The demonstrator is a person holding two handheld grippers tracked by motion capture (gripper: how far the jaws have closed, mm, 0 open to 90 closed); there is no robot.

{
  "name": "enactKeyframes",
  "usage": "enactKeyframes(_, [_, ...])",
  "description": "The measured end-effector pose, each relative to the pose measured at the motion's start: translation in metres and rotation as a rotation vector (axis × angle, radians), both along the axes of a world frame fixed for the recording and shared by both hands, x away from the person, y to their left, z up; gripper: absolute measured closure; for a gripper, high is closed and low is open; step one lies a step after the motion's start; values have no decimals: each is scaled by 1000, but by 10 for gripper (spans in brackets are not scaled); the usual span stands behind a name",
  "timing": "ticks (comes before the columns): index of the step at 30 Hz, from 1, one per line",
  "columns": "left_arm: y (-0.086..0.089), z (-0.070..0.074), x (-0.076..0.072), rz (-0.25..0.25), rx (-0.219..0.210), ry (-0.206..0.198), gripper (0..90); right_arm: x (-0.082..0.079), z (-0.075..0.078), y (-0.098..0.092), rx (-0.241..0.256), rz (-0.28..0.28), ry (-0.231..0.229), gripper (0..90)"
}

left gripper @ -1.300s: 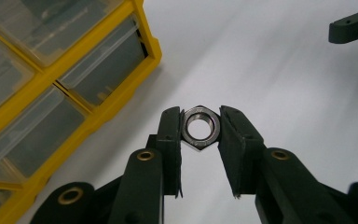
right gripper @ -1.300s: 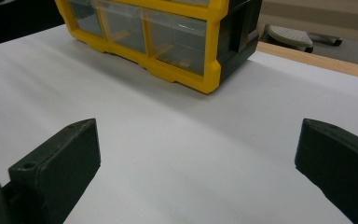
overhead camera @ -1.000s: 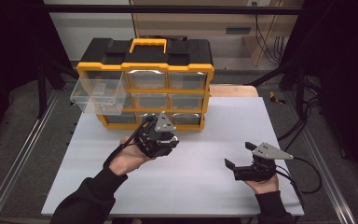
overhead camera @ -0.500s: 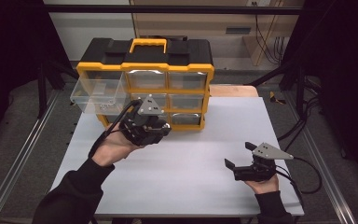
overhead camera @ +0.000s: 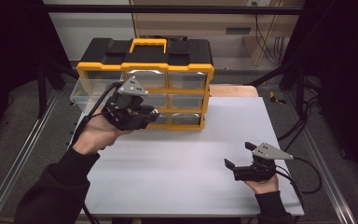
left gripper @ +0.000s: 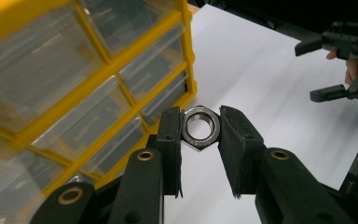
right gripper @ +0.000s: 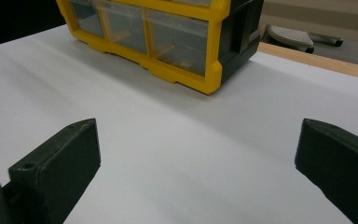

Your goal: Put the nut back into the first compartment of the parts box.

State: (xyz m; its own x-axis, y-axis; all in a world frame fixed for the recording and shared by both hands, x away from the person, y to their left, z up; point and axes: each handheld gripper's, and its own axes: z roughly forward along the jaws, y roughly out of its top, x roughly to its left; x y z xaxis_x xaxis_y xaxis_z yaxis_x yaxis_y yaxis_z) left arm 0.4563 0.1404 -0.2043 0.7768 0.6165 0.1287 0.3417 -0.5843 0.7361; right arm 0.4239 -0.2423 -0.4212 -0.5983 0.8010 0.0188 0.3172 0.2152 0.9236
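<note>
A white tabletop [overhead camera: 177,158] is sitting inside a dark metal frame, and toward its far edge a yellow-and-black drawer organizer [overhead camera: 145,70] is standing with its clear drawer fronts facing the person.

At the organizer's left end, a clear drawer [overhead camera: 87,91] is standing pulled out of its slot, open at the top. Just right of that drawer, and in front of the organizer's lower rows, the left gripper [left gripper: 200,128] is hovering above the table. Its jaws are pinching a steel hex nut [left gripper: 200,129] by two opposite flats, with the bore facing the gripper camera. In the high view the left gripper [overhead camera: 142,116] is sitting in front of the organizer's left and middle columns.

The relation that matters is this one: the pulled-out drawer is lying to the left of the nut and slightly farther back, so the nut probably needs carrying leftward and over the drawer's rim before letting go. The left hand is by far the nearer one to the drawer.

Well to the right of the organizer and nearer the person, the right gripper [overhead camera: 239,155] is resting low by the table's near edge. Its jaws are standing wide apart with nothing between them, pointing back toward the organizer's right corner [right gripper: 212,70], and it seems to be waiting.
</note>
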Motion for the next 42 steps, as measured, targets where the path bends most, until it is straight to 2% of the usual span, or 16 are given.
enactKeyframes(2, [5,5,2,19,-24,-2,693,0,0,1,11,2,8,5])
enactKeyframes(4, [12,9,4,35,-28,-7,692,0,0,0,-2,3,3,5])
enactKeyframes(10, [27,20,9,70,-33,-11,693,0,0,1,13,2,8,5])
enactKeyframes(14, [35,27,12,88,-37,-17,693,0,-1,1,-2,2,7,5])
enactKeyframes(16, [40,30,16,107,-37,-27,693,0,0,1,-1,0,5,5])
enactKeyframes(17, [43,31,18,122,-33,-20,693,0,0,0,-1,1,3,5])
enactKeyframes(21, [55,33,25,164,-47,-22,693,0,0,1,12,2,8,5])
enactKeyframes(22, [58,34,26,172,-54,-19,693,0,0,0,-2,3,3,5])
enactKeyframes(31, [82,35,38,258,-78,-10,693,0,0,0,-2,0,3,5])
enactKeyframes(36, [93,32,44,295,-86,-26,693,0,0,0,-3,4,3,5])
enactKeyframes(37, [95,32,44,305,-82,-14,693,0,-1,1,-3,1,4,5])
enactKeyframes(38, [97,32,45,309,-75,-22,693,0,-1,1,7,4,8,5])
enactKeyframes(39, [99,31,47,312,-82,-28,693,1,-1,1,-4,6,4,5])
enactKeyframes(42, [104,30,49,329,-67,-33,693,1,-1,0,-7,6,2,5])
